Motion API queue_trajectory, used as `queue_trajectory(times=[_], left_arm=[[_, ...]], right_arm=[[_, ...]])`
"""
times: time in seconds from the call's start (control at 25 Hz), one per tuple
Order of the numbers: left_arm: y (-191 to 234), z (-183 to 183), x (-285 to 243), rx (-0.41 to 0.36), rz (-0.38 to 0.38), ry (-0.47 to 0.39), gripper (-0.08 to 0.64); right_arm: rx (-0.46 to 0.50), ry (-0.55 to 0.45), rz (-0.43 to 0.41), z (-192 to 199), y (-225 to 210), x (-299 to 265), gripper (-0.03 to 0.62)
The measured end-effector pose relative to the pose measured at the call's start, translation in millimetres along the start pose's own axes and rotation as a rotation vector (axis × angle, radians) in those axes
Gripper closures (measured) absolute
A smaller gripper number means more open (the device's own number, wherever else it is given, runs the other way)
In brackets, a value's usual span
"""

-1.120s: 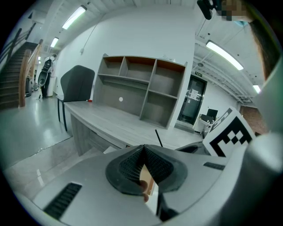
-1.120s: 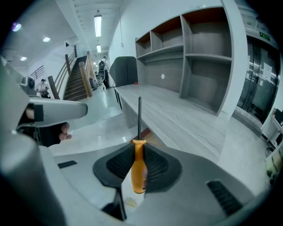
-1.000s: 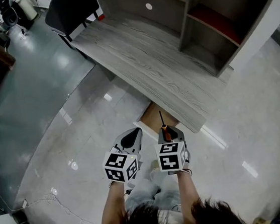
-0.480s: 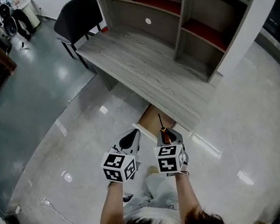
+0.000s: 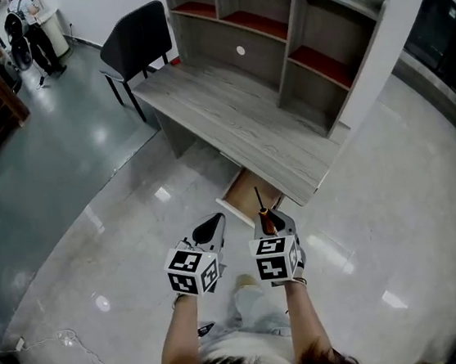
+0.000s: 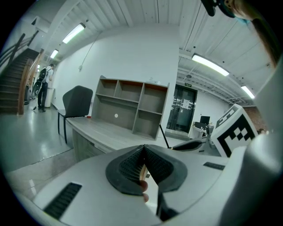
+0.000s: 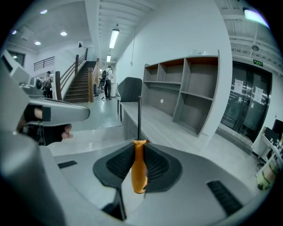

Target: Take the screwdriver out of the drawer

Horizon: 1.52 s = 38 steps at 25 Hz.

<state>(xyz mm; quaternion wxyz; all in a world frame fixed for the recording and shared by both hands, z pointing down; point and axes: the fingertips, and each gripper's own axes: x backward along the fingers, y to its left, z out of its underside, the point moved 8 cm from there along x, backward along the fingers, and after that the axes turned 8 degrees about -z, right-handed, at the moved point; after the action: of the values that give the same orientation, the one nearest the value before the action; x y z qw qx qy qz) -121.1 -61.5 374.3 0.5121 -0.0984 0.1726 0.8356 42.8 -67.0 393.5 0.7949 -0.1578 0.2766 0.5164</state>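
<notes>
My right gripper is shut on the screwdriver, an orange handle with a thin dark shaft that points up and forward. In the head view the screwdriver sticks out past the jaws toward the open drawer, which hangs out from under the grey desk. My left gripper is beside the right one, its jaws shut together with nothing between them. Both grippers are held above the floor, short of the drawer.
A shelf unit stands on the back of the desk. A black chair sits at the desk's far left end. Glossy floor surrounds me. A cable lies on the floor at lower left. People stand far off by a staircase.
The view has pulled back from the desk, so the shelf and chair show more fully. Both grippers keep their pose, the right one still holding the screwdriver.
</notes>
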Motion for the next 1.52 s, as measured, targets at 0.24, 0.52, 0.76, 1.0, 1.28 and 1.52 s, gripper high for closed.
queue_trajectory(times=[0.24,0.52,0.76,1.0,1.28,1.52], left_arm=[[-6.8,-4.1,34.2,0.012,-0.004,-0.051,0.543],[-21.5,-6.0,70.0,0.007,-0.005,-0.092,0.543],[-34.1,-5.6,101.9,0.003,-0.012,-0.124,0.543],[-48.8,-6.5,130.5,-0.020,-0.017,-0.158,0.543],[-66.8,-10.7,155.2,-0.055,-0.021,-0.182,0.543],[-80.7,-8.0,183.7,-0.086,-0.021,-0.197,0.543]], right_arm=[[0.030,-0.043,0.013,-2.1,17.6,32.7,0.509],[0.064,-0.075,0.014,1.2,37.6,70.4,0.509],[0.096,-0.101,0.013,5.0,52.9,99.0,0.509],[0.117,-0.147,0.017,8.1,63.5,127.1,0.509],[0.131,-0.207,0.028,11.7,70.3,162.3,0.509],[0.130,-0.257,0.036,19.9,84.1,190.2,0.509]])
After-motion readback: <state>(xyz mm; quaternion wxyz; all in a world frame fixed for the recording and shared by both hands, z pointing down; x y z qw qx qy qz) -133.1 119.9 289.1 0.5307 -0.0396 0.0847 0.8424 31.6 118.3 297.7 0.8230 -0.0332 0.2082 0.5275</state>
